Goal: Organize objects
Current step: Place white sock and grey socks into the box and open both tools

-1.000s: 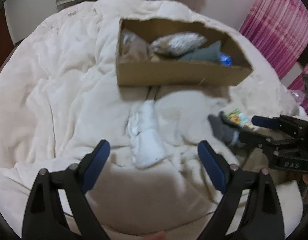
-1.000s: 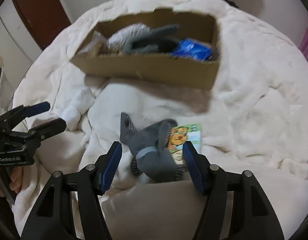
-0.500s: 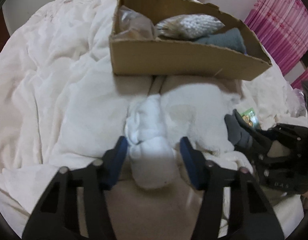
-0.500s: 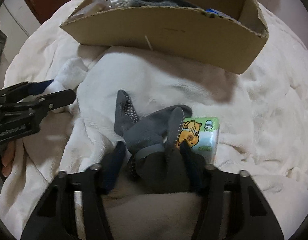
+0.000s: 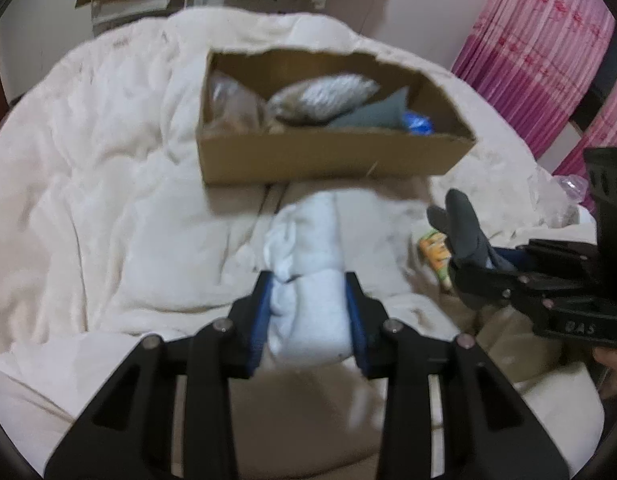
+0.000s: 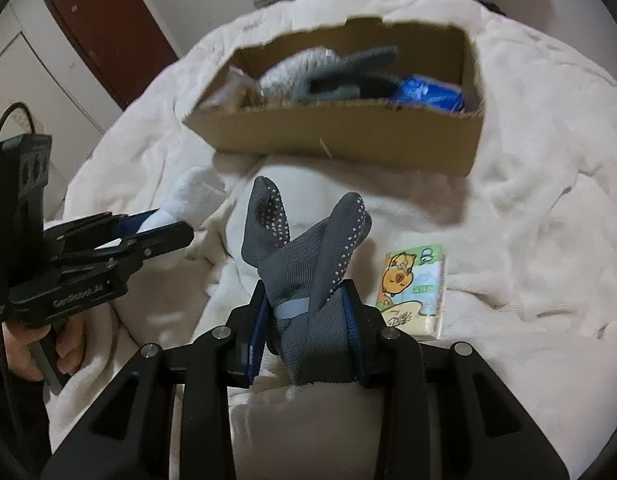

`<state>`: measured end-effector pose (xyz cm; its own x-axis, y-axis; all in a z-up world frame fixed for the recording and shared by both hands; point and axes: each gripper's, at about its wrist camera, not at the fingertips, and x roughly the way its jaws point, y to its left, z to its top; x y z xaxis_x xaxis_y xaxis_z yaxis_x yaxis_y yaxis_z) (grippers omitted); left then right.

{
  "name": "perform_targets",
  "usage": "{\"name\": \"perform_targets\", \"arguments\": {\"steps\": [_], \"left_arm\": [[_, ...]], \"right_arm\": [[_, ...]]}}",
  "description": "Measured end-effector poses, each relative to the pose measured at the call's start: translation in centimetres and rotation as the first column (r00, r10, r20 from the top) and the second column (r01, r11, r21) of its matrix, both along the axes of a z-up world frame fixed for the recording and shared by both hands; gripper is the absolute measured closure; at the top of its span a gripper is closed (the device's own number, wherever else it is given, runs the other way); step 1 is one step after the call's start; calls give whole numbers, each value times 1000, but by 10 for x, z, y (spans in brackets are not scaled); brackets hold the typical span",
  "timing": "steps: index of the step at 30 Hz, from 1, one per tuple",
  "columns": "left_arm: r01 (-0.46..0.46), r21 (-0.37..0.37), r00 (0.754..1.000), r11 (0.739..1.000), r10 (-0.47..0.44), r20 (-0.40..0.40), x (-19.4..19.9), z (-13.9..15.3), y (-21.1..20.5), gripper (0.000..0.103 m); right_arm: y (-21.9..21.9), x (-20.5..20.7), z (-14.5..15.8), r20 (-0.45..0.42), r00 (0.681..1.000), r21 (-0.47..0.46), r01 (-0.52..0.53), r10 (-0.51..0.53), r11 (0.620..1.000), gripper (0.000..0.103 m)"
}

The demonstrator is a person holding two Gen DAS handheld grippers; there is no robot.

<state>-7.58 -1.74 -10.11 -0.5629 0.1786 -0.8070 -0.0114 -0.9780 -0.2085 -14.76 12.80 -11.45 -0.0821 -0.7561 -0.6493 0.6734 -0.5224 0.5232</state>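
My left gripper (image 5: 308, 288) is shut on a rolled pair of white socks (image 5: 308, 276) and holds it just above the cream blanket. My right gripper (image 6: 306, 300) is shut on a grey pair of grip socks (image 6: 308, 264), whose toes stick up. Both grippers are in front of an open cardboard box (image 5: 328, 156), which also shows in the right wrist view (image 6: 348, 140). It holds grey socks (image 6: 332, 72), a clear bag and a blue packet (image 6: 428, 92). The right gripper also shows in the left wrist view (image 5: 480, 264), and the left gripper shows in the right wrist view (image 6: 164, 228).
A tissue pack with a cartoon print (image 6: 412, 284) lies on the blanket right of my right gripper. The cream blanket (image 5: 88, 200) covers the whole bed. Pink curtains (image 5: 540, 52) hang at the right, a brown door (image 6: 104, 32) is at the left.
Both grippers closed on their socks and lifted them off the blanket. The box now looks farther away and is seen from higher up.
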Motion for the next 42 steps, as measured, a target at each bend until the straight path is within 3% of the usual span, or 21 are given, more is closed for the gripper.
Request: {"name": "perform_targets", "arguments": {"steps": [12,15,21,29,42], "left_arm": [[19,15,993,1000,-17,-121,13,66,4,68],[19,1,989,1000,-19,-149,10,80,3,68],[-2,-18,982,1000,-1,-187,-11,96,-6,68],[-54,-26,982,998,49,-184,-59,82,-22,68],[-68,-12,991,998,66,-115,-119,29,-30,67]], "right_arm": [[32,1,63,-86,994,-105,56,-65,993,67],[42,-2,81,-91,994,-163,52,-68,985,67],[47,-23,110,-153,984,-183,67,-96,981,67],[30,-92,93,-77,988,-184,119,-135,976,67],[-27,-142,37,-27,989,-87,145,-148,986,67]]}}
